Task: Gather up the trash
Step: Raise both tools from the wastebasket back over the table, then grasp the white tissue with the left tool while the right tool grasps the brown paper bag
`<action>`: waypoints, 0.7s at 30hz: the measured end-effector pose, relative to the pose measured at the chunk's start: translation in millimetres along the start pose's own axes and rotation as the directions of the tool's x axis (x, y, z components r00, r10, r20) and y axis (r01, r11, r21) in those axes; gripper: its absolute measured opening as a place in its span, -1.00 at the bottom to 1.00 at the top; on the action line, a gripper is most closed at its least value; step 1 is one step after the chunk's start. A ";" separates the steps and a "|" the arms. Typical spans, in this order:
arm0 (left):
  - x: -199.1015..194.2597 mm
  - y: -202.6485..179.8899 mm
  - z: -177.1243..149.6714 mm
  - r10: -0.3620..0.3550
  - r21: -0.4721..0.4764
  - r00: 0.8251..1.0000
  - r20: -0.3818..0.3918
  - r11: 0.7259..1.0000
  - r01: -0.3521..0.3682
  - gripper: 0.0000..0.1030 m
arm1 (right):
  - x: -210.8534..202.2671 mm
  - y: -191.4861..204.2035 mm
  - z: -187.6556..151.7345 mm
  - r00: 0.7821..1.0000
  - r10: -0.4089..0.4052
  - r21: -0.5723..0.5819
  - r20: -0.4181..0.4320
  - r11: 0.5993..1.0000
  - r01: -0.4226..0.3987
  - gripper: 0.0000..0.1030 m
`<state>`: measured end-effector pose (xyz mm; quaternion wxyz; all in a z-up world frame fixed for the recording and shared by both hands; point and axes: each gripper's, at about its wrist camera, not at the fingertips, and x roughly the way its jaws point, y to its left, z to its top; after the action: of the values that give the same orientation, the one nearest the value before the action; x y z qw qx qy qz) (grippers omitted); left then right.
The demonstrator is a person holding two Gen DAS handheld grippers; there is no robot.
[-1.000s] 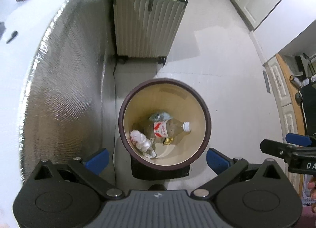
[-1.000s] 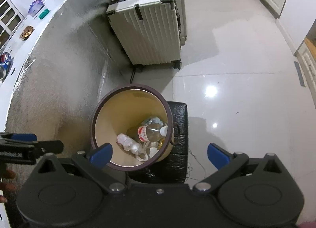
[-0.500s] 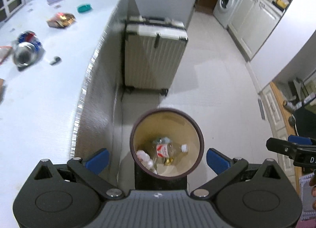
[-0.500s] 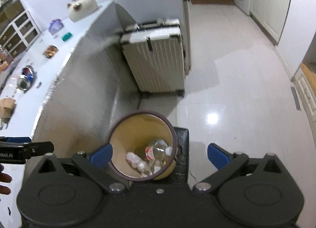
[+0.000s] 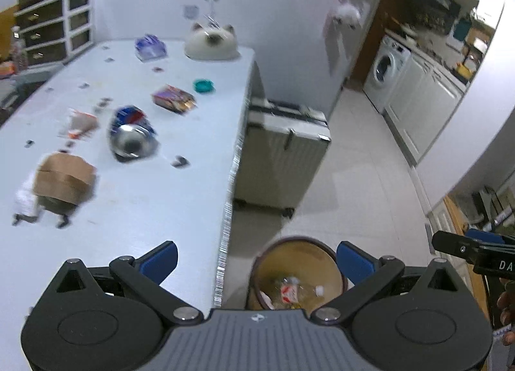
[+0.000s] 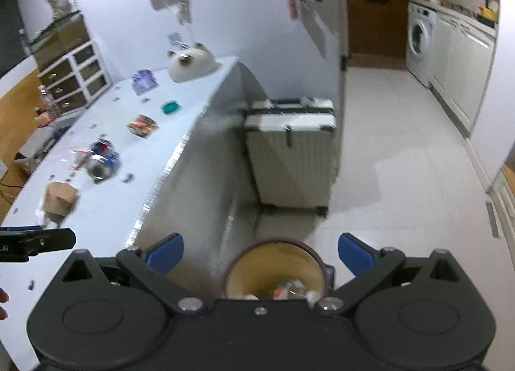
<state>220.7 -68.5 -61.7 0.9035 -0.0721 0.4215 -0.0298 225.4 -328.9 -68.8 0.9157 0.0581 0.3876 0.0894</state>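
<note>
A round brown-rimmed trash bin point(image 5: 297, 244) stands on the floor beside the white table point(image 5: 135, 197); it holds a plastic bottle point(image 5: 288, 290) and crumpled wrappers. The bin also shows in the right wrist view point(image 6: 273, 247). On the table lie a brown cardboard box point(image 5: 64, 178), a crushed blue can point(image 5: 132, 137), a colourful snack wrapper point(image 5: 173, 99) and small scraps. My left gripper point(image 5: 256, 258) is open and empty, high above the table edge and bin. My right gripper point(image 6: 260, 252) is open and empty above the bin.
A white suitcase point(image 5: 283, 158) stands on the floor past the bin, against the table end. A cat-shaped white object point(image 5: 210, 42) and a teal dish point(image 5: 203, 85) sit at the table's far end. Cabinets and a washing machine point(image 5: 388, 73) line the right side.
Both grippers have risen and tilted up from looking down into the bin; the table top and room have come into view. Both stay open and empty.
</note>
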 end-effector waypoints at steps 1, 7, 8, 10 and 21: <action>-6.5 6.3 1.5 0.008 -0.004 1.000 0.012 1.000 -0.008 1.00 | -1.0 9.7 2.8 1.000 0.010 -0.011 0.009 1.000 -0.010 1.00; -51.5 51.3 7.5 0.062 -0.033 0.994 0.087 0.998 -0.059 1.00 | -6.2 69.8 15.8 0.996 0.070 -0.067 0.047 0.996 -0.066 1.00; -58.5 59.4 8.1 0.073 -0.041 0.992 0.099 0.997 -0.069 1.00 | -7.4 79.3 16.4 0.996 0.078 -0.074 0.051 0.994 -0.075 1.00; -71.6 76.3 8.5 0.092 -0.054 0.988 0.122 0.995 -0.086 1.00 | -8.6 98.1 18.7 0.993 0.098 -0.091 0.058 0.991 -0.093 1.00; -111.4 164.0 3.0 0.193 -0.116 0.968 0.162 0.978 -0.175 1.00 | 0.8 191.4 17.8 0.982 0.178 -0.165 0.067 0.972 -0.165 1.00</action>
<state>150.2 106.6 -0.9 0.9306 -0.0805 0.3475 0.0818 216.0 -142.3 -23.4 0.9212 0.0218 0.3350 0.1965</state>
